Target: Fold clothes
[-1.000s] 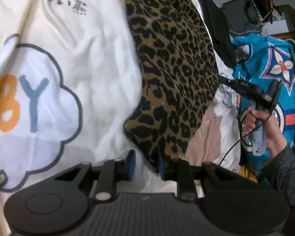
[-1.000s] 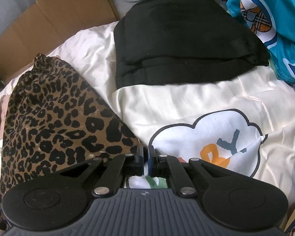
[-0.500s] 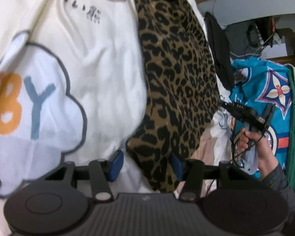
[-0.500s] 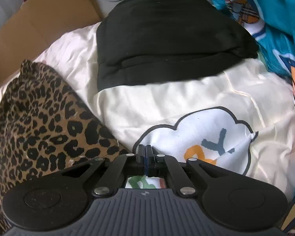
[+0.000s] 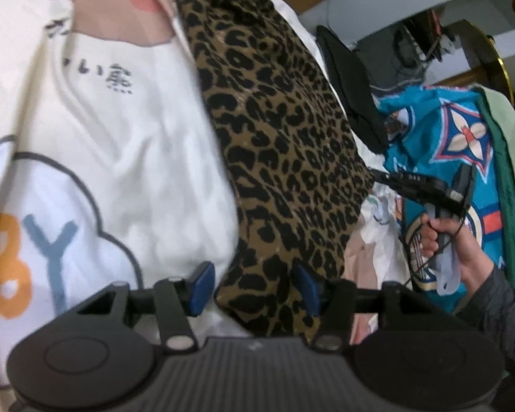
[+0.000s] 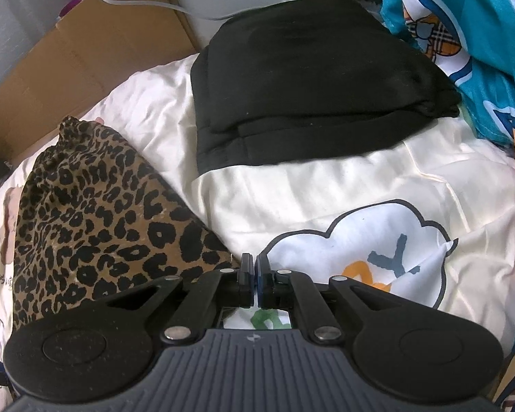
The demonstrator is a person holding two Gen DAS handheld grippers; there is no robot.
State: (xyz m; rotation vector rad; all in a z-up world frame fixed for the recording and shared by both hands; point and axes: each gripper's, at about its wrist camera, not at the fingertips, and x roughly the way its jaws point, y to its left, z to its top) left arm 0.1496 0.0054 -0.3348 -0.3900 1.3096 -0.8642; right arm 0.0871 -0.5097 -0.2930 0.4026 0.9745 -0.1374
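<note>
From the left wrist camera, the left gripper (image 5: 252, 286) is low in the middle, and its jaws have just been opening. The two blue pads (image 5: 202, 283) now stand apart, and the near corner of the leopard-print cloth (image 5: 285, 158) lies between them; the left pad is clear of it, but whether the right pad touches it I cannot tell, so it looks let go. That spotted cloth lies in a long strip running from near to far, on top of a cream blanket (image 5: 113, 137) with a bear, a cloud shape and big letters printed on it. Far behind it on the right is a black garment (image 5: 353, 89), and next to that a bright blue patterned cloth (image 5: 439, 144). On the right, a person's hand (image 5: 453, 247) in a dark sleeve holds the right gripper (image 5: 377, 174), which points toward the spotted cloth. From the right wrist camera, the right gripper (image 6: 255, 267) is clenched tight with its pads pressed together. I can see no cloth caught between them. The leopard-print cloth (image 6: 96, 219) lies on the left, just beside the fingers. The folded black garment (image 6: 309, 82) sits far in the middle on the cream blanket (image 6: 309, 199). The blue patterned cloth (image 6: 477, 44) is on the right. Brown cardboard (image 6: 96, 48) and a white cable (image 6: 137, 0) are far on the left.
</note>
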